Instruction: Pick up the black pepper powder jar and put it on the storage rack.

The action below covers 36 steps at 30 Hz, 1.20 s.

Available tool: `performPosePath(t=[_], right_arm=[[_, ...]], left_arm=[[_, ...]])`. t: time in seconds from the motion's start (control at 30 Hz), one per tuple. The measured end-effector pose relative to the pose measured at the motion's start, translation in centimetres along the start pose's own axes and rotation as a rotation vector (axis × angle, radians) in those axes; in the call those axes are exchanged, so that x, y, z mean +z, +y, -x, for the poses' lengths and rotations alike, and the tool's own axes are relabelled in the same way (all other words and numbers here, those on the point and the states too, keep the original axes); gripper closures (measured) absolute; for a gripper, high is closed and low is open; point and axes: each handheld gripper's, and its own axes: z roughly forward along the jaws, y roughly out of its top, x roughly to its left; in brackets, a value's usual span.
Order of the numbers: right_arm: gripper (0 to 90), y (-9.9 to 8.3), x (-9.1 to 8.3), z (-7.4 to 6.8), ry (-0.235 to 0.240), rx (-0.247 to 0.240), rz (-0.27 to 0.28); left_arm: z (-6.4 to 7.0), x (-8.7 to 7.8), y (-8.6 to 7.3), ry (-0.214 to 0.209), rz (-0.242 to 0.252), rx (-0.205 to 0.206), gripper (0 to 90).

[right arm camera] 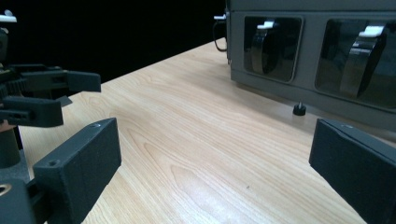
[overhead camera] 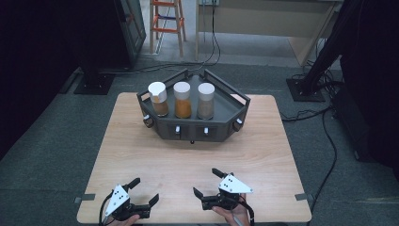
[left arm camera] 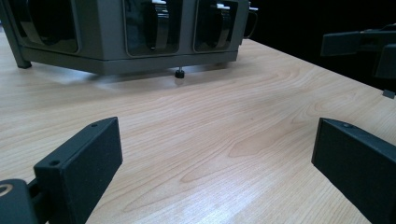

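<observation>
A dark grey angular rack (overhead camera: pixel 225 123) stands at the far middle of the wooden table (overhead camera: pixel 141 155). It holds three white-lidded spice jars: a brown one (overhead camera: pixel 158 99), an orange one (overhead camera: pixel 182 100) and a greyish one (overhead camera: pixel 205 100). My left gripper (overhead camera: pixel 144 191) rests open near the front left edge, with nothing between its jaws. My right gripper (overhead camera: pixel 207 182) is open beside it, near the front middle, also empty. The left gripper view looks between its wide-apart jaws (left arm camera: pixel 217 163) at the rack's front (left arm camera: pixel 112 46). In the right gripper view (right arm camera: pixel 215 163) the rack (right arm camera: pixel 308 56) is at the upper right.
The rack's front windows show black clips with white tips (left arm camera: pixel 159 23), and a small foot (right arm camera: pixel 299 110) stands under it. Bare wood lies between the grippers and the rack. Around the table are grey floor, cables (overhead camera: pixel 324 141), stand bases (overhead camera: pixel 94 84) and an orange-strapped ladder (overhead camera: pixel 165 23).
</observation>
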Motion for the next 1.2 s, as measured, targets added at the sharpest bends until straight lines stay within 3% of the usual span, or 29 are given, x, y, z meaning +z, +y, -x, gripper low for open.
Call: performPosePath(t=[1.2], right_arm=[[2.1, -0.27, -0.07, 0.35, -0.009, 0.017, -0.001]], left_arm=[[0.13, -0.29, 0.04, -0.001, 0.013, 0.006, 1.6]])
